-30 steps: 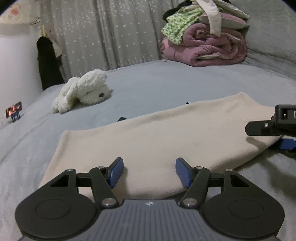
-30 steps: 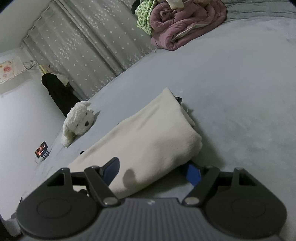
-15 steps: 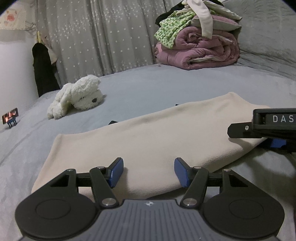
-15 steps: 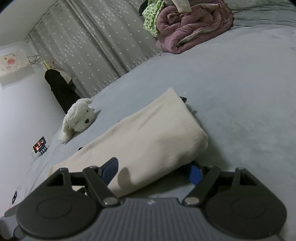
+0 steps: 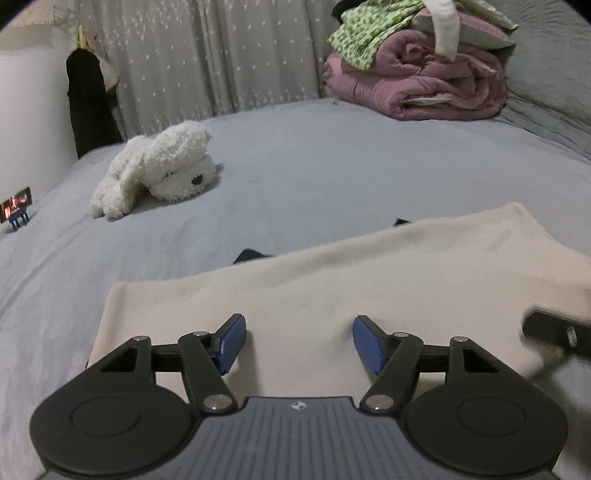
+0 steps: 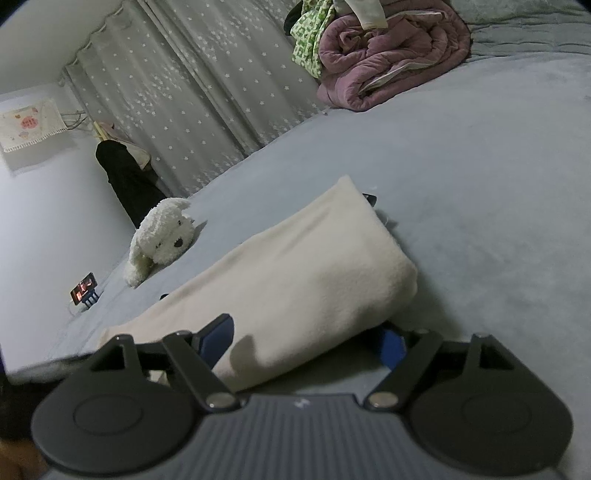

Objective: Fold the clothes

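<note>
Shifted since a second ago: left gripper point(image 5: 298, 341) slid along the near edge of the cream garment point(image 5: 332, 280) toward its left end; that end corner now sits much closer to its fingers.
Left claw: jaws have just been opening a bit more. They stand wide, hovering over the cloth's near edge, and the blue pads aren't pinching anything as far as I can see.
Right claw: right gripper point(image 6: 306, 338) hasn't budged. Jaws have been easing open too, and they're wide, straddling the rounded right end of the garment. One pad is half hidden behind the cloth, so can't swear there's no contact, but it doesn't look like a squeeze.
Where the garment is: lying on the grey bed point(image 6: 498, 184), already folded into a long band, with a little dark bit poking out from under its far edge.
What that means: my guess is the lengthwise fold is done and both hands are letting go and lining up at the two ends for the next fold across.
Containers: none in view, honestly.
Nearest thing to storage: the heap at the back, a rolled purple quilt point(image 5: 417, 92) with a green patterned cloth point(image 5: 364, 35) piled on top.
Other stuff: plush dog point(image 5: 159, 166) on the bed, well clear of the work.
</note>
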